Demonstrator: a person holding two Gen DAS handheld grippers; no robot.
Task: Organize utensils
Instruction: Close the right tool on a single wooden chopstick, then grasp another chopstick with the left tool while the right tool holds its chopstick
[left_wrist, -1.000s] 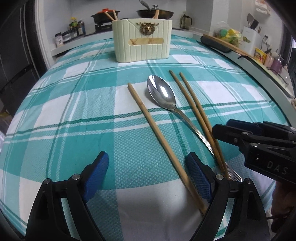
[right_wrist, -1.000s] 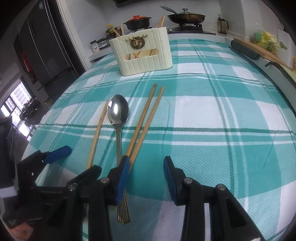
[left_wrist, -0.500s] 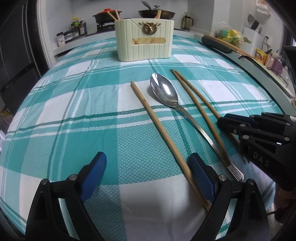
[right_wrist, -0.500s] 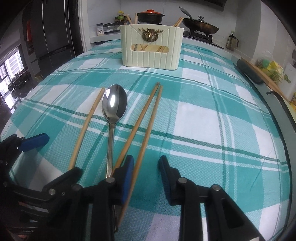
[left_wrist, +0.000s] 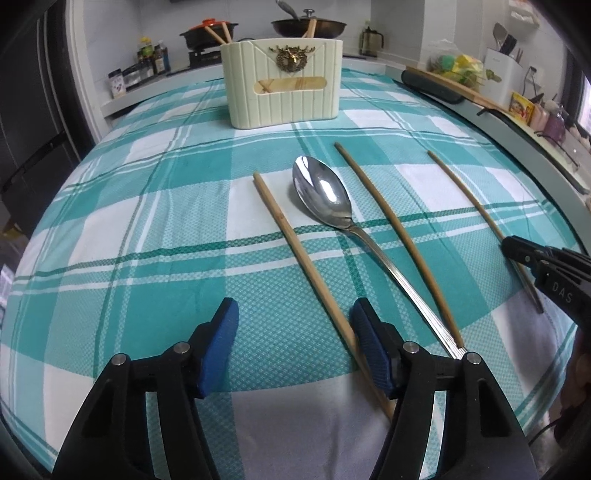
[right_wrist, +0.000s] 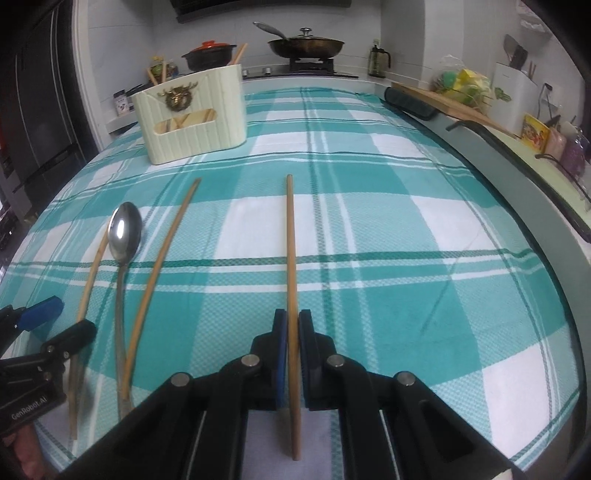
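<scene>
On the checked teal cloth (left_wrist: 155, 236) covering your bench, the left wrist view counts three wooden chopsticks and one metal spoon (left_wrist: 325, 195): the leftmost chopstick (left_wrist: 295, 251) runs down past the right blue pad of your left tongs (left_wrist: 293, 332), the spoon lies just right of it, a middle chopstick (left_wrist: 399, 236) lies beside the spoon's handle, and a third chopstick (left_wrist: 469, 199) sits well apart at the right, its near end caught in your right tongs (left_wrist: 517, 254). Your left tongs stand released, with only cloth between the pads, though their jaws have just been closing. One cream utensil caddy (left_wrist: 282, 85) with a brass stag emblem stands upright at the far side of the cloth, with chopstick tips poking out of its top. From the right wrist view, your right tongs (right_wrist: 293, 325) are clenched on that one chopstick (right_wrist: 291, 240), which runs straight ahead between the blue pads. To the left lie the other two chopsticks (right_wrist: 162, 258) with the single spoon (right_wrist: 125, 230) between them, and the caddy (right_wrist: 192, 114) stands beyond. Your left tongs (right_wrist: 55, 321) show at the lower left edge.
</scene>
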